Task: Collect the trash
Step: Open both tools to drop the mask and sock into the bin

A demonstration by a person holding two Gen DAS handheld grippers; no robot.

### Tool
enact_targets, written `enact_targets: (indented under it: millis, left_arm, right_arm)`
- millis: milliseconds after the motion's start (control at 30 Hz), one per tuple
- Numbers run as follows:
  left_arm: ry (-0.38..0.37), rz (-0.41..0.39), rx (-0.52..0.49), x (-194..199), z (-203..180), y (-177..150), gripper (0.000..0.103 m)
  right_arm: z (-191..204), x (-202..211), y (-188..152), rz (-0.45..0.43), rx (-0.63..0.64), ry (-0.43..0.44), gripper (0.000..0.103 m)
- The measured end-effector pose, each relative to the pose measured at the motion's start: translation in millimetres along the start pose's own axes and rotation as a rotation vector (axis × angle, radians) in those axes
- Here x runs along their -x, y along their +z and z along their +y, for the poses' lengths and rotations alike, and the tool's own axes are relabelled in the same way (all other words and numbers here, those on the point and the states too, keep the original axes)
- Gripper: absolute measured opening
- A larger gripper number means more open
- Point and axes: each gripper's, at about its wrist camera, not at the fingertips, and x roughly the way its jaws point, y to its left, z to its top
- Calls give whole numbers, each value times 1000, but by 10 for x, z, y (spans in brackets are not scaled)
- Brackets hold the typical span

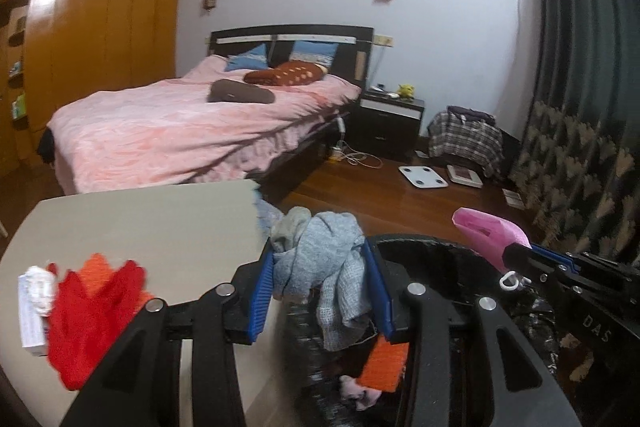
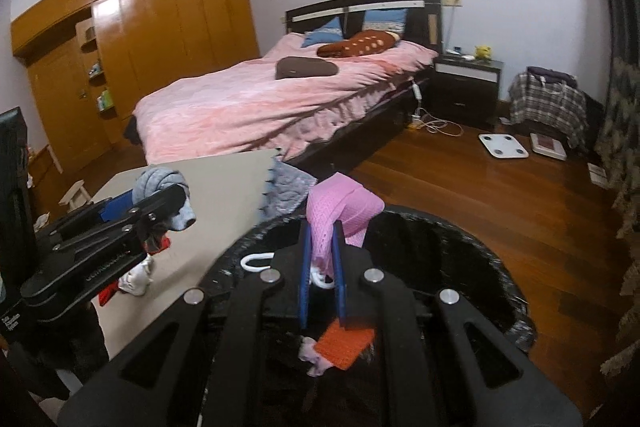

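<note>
My left gripper (image 1: 320, 255) is shut on a bundle of grey cloth (image 1: 324, 267), held at the near rim of a black bag-lined bin (image 1: 432, 247). In the right wrist view that gripper (image 2: 160, 203) and its grey cloth (image 2: 160, 179) show at the left, over the table edge. My right gripper (image 2: 322, 231) is shut on a pink knitted cloth (image 2: 344, 211) above the bin (image 2: 460, 239). An orange cloth (image 2: 346, 341) and a small pink scrap (image 2: 316, 359) lie inside the bin. A red and orange cloth (image 1: 92, 307) and white crumpled paper (image 1: 38, 287) lie on the beige table (image 1: 140, 227).
A bed with a pink cover (image 1: 192, 131) stands beyond the table, a dark nightstand (image 1: 390, 123) beside it. White scales (image 1: 423, 177) lie on the wooden floor. Plaid clothes hang over a chair (image 1: 466, 139) by the dark curtain (image 1: 580, 47). A wooden wardrobe (image 1: 100, 35) fills the left wall.
</note>
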Motion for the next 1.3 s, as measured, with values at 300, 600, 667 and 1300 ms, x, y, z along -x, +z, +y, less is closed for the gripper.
enact_targets:
  millis: [300,600,667,1300]
  left_arm:
    - [-119,73,-12,-270,-251,-55,48]
    - [-73,44,10,-211,-90,-8,78]
    - [-40,19,14,-129,15,21,85]
    - [293,-51,72,661,1234,-206,96]
  right_arm:
    - [-289,26,-148,11,-35,-67,23]
    - [-425,96,-202,-26,-57,-140,93]
    - [-396,108,-199,-36,-57,-152,96]
    - [822,-331,61,-25,44,68,98]
